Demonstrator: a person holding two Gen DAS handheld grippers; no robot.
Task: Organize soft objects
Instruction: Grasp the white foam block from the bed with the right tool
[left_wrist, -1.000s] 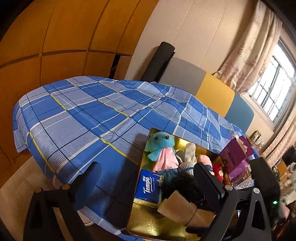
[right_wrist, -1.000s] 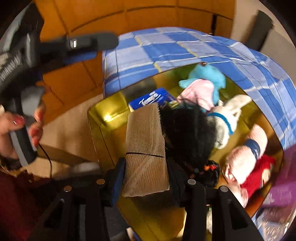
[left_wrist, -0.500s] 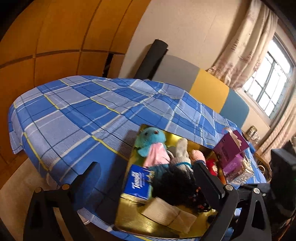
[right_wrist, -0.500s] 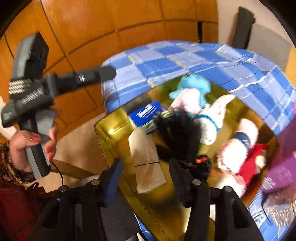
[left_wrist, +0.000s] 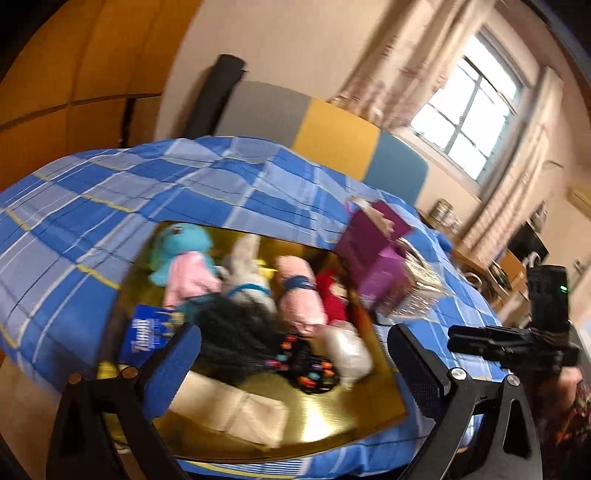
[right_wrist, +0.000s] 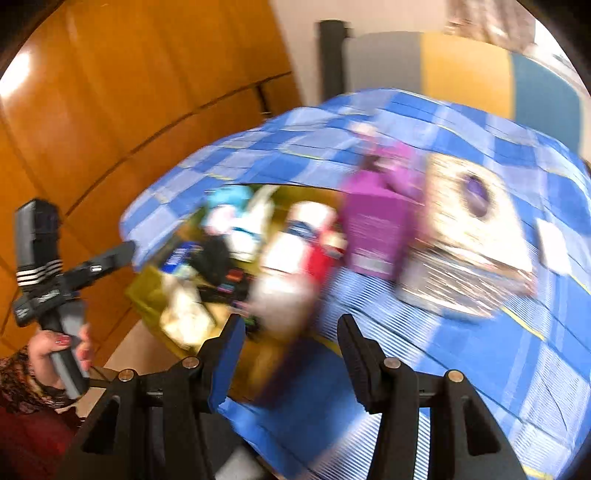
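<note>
From the left wrist, the left gripper (left_wrist: 291, 363) stands wide and empty over the gold tray (left_wrist: 354, 424) where the gauze roll (left_wrist: 236, 408) lies beside plush toys, while from the right wrist, the right gripper (right_wrist: 291, 345), jaws just opened, hangs empty above the blue plaid cloth (right_wrist: 517, 354).

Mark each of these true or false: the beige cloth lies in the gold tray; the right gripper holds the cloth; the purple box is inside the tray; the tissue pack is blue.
1. The beige cloth lies in the gold tray. True.
2. The right gripper holds the cloth. False: its jaws have just been opening and nothing is between them.
3. The purple box is inside the tray. False: it stands on the blue plaid tablecloth, beside the tray.
4. The tissue pack is blue. True.
</note>
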